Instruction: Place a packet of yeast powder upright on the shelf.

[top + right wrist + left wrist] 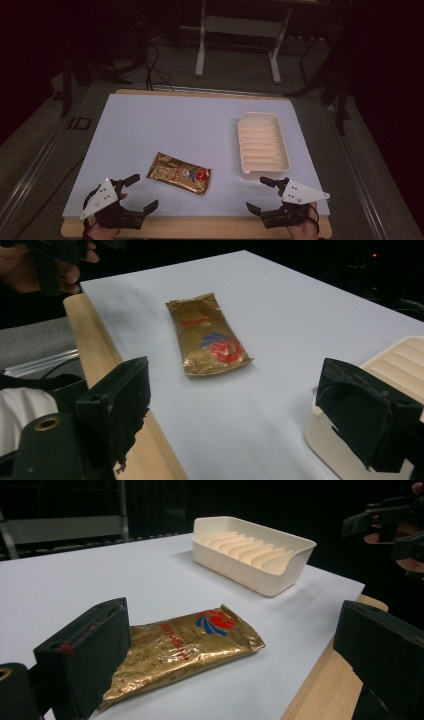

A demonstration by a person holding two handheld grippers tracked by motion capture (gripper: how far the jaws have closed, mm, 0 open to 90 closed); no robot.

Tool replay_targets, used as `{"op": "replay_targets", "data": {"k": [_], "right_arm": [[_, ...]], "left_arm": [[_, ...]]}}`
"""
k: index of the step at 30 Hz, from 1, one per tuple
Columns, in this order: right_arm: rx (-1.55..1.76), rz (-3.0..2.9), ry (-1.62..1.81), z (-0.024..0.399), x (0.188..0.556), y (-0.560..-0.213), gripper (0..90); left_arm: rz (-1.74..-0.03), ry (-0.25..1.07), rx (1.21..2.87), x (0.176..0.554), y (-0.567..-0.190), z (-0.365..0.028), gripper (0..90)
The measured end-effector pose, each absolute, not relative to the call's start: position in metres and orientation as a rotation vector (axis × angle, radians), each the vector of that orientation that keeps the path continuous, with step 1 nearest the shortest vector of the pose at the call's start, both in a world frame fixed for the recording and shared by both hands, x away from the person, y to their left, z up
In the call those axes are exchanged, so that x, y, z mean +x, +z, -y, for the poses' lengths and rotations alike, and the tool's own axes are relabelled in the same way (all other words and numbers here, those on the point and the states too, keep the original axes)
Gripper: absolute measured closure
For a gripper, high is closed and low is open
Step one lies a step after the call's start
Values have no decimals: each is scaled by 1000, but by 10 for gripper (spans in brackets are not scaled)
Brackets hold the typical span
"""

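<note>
While both grippers, left gripper [141,191] and right gripper [257,194], sit spread and empty at the bench [165,120] edge, you're pre-grasp: gold pouch [179,173] lies flat between them, left of the tray [263,145]. Reach in, straddle it.

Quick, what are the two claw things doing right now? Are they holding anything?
Left gripper: open, holding nothing; the gold packet lies on the table just ahead of it.
Right gripper: open, holding nothing, beside the white tray.

Dim, soft pictures; lit white sheet [190,125], black surroundings.
</note>
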State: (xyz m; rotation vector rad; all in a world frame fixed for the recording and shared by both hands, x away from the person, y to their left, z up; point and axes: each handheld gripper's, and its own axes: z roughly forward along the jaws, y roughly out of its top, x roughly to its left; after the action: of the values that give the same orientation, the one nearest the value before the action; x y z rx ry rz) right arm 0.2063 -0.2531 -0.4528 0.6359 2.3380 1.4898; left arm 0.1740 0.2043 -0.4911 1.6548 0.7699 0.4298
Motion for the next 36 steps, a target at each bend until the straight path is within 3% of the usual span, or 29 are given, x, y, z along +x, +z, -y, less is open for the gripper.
{"op": "replay_targets", "data": {"k": [22,36], "right_arm": [[561,-2225,1538,253,195,-440,136],[546,-2198,1571,253,191,-438,124]], "left_arm": [[-598,503,1710,162,-473,-178,24],[-656,463,1694,171,-442,-173,24]]}}
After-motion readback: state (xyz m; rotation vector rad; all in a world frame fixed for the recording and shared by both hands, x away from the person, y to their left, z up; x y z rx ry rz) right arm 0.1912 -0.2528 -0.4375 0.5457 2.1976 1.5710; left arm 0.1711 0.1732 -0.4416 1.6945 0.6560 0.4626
